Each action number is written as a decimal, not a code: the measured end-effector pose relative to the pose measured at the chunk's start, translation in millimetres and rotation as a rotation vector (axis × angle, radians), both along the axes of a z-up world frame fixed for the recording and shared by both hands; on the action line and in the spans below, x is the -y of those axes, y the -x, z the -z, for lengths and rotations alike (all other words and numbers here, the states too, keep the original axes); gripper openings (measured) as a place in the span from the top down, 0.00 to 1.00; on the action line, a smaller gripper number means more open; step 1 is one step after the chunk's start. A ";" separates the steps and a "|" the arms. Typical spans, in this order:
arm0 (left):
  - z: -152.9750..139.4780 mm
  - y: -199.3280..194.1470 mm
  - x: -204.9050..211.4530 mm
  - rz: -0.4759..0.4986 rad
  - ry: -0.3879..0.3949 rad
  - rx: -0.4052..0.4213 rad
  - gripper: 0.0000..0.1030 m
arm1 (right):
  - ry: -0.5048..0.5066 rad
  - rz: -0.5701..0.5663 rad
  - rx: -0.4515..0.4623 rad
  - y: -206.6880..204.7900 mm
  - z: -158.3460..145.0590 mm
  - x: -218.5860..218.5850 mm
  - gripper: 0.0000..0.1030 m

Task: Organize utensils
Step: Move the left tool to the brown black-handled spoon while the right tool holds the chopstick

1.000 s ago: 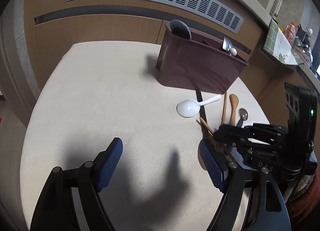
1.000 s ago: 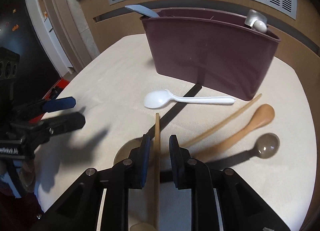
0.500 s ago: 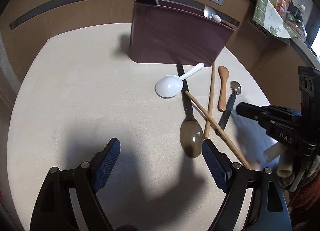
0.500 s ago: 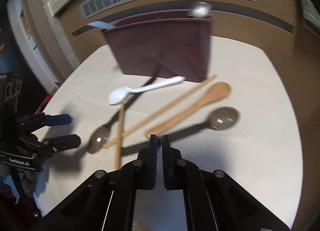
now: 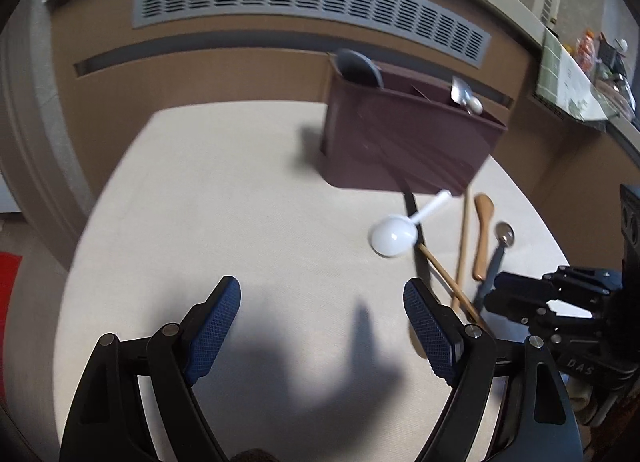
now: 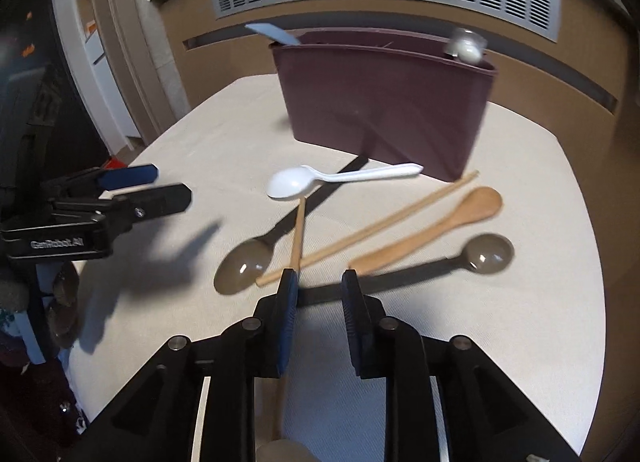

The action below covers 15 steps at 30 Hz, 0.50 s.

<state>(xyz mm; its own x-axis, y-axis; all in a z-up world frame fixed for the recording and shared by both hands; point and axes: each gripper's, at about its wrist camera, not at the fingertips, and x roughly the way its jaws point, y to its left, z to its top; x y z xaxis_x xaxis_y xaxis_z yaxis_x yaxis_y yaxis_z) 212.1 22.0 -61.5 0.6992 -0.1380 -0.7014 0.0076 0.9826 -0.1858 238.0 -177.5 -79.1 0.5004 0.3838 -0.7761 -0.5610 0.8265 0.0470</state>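
A round beige table [image 6: 500,342] holds a dark maroon utensil caddy [image 6: 384,102] standing upright near its far edge, with a grey utensil [image 6: 272,33] poking out at one end and a metal piece with a white tip [image 6: 466,47] at the other. Loose utensils lie on the table in front of the caddy: a white plastic spoon [image 6: 288,184], 2 wooden chopsticks [image 6: 372,228] crossing each other, a wooden spoon [image 6: 452,222] and 2 dark spoons [image 6: 488,254]. The right gripper [image 6: 318,288] hovers low over them, its jaws opening, with 1 chopstick running under its left finger and nothing pinched between the pads. The left gripper [image 5: 322,326] hangs over bare table with its blue pads [image 5: 216,326] spread wide and empty.
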 end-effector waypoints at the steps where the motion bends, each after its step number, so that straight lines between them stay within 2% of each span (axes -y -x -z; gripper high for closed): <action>1: -1.2 0.9 -3.3 -0.013 -0.003 0.013 0.19 | 0.022 -0.001 -0.006 -4.1 2.0 -7.3 0.79; 6: -3.6 3.7 -12.4 -0.031 -0.028 0.065 0.19 | 0.065 -0.017 -0.014 -18.2 8.9 -27.9 0.79; 9: -1.3 2.7 -12.8 -0.011 -0.012 0.058 0.19 | 0.069 -0.021 -0.004 -24.0 8.9 -32.7 0.80; 12: 0.8 0.8 -9.3 0.010 -0.002 0.051 0.19 | 0.086 -0.006 -0.017 -33.9 12.1 -37.0 0.85; 15: 1.6 -0.9 -6.4 0.030 0.015 0.046 0.19 | 0.145 -0.023 -0.006 -35.2 17.0 -47.4 0.85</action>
<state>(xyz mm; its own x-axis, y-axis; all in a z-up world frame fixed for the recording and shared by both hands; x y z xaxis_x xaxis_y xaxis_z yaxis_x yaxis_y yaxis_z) 213.0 28.4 -63.1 0.7258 -0.1701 -0.6665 0.0463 0.9788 -0.1995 273.2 -130.1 -96.1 0.4883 0.2785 -0.8271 -0.5796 0.8120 -0.0687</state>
